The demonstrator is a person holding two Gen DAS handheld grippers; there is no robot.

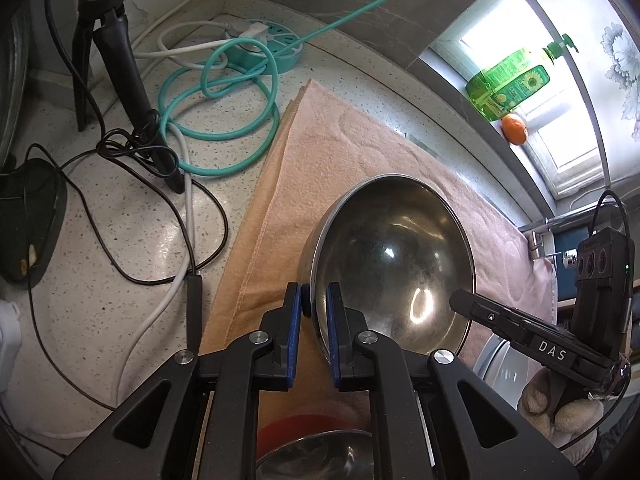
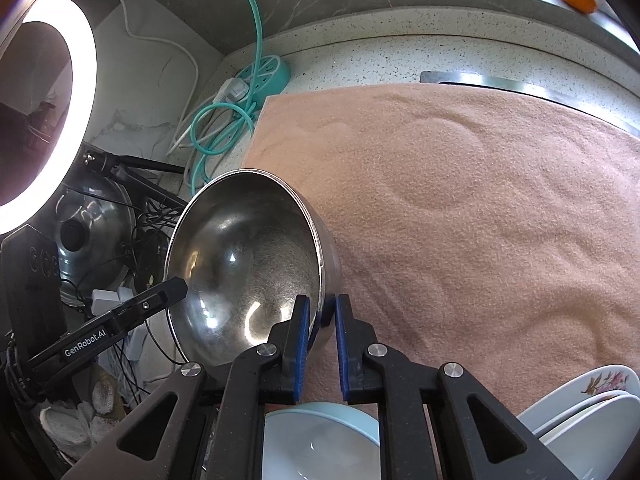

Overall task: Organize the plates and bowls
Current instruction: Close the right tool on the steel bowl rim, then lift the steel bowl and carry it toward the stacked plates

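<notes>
On towel (image 2: 480,200), steel bowl (image 1: 392,264) tilted; left tongs (image 1: 313,300) and right tongs (image 2: 322,312) each pinching rim, opposite sides. Step: two-handed carry. Next: likely lift level, nest with other bowls.

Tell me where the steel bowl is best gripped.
By its thin rim, one finger inside and one outside, from above. The steel bowl is wide and smooth-walled; both the left tongs and right tongs already pinch opposite rim edges.
</notes>
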